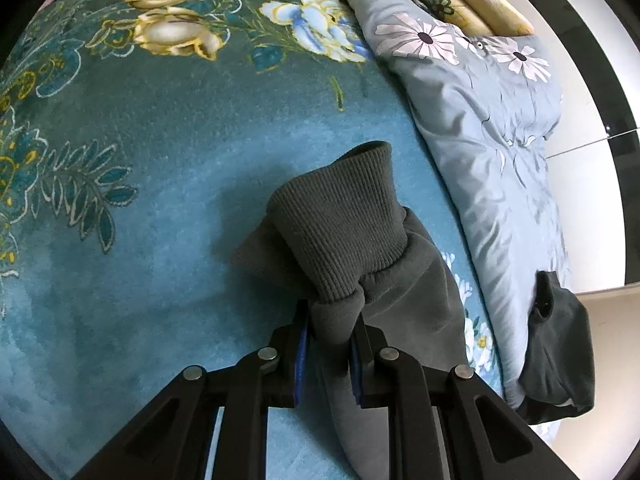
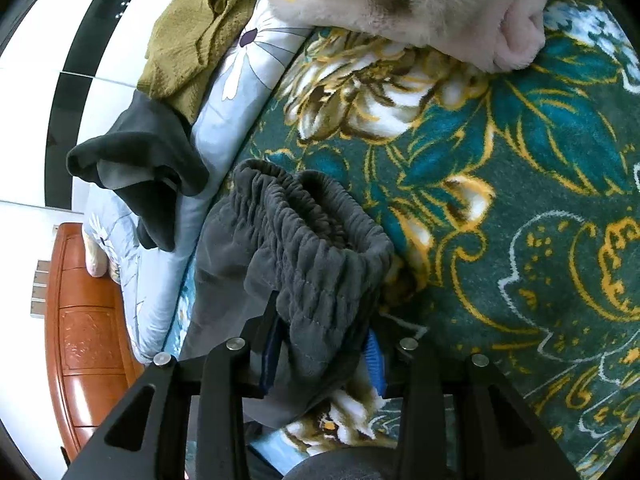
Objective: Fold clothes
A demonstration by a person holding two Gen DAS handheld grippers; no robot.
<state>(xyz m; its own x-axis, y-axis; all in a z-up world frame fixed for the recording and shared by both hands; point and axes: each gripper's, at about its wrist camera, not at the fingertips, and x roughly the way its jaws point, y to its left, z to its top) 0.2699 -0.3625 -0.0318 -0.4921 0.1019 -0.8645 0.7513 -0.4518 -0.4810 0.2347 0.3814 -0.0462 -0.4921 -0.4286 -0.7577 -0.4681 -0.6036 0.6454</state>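
A pair of dark grey trousers is held between my two grippers above a teal floral blanket [image 1: 160, 208]. In the left wrist view my left gripper [image 1: 332, 320] is shut on the leg just below its ribbed cuff [image 1: 340, 216], which stands up past the fingertips. In the right wrist view my right gripper [image 2: 324, 320] is shut on the gathered elastic waistband [image 2: 304, 216], with bunched cloth filling the gap between the blue pads. The trousers' middle is hidden under the grippers.
A grey-blue daisy duvet [image 1: 492, 128] lies along the blanket's edge with a dark garment [image 2: 136, 160] and a mustard knit [image 2: 192, 36] on it. A pale pink fluffy garment [image 2: 420, 4] lies at the far side. Pillows [image 1: 480, 4] and a wooden headboard [image 2: 88, 320] stand at the bed's end.
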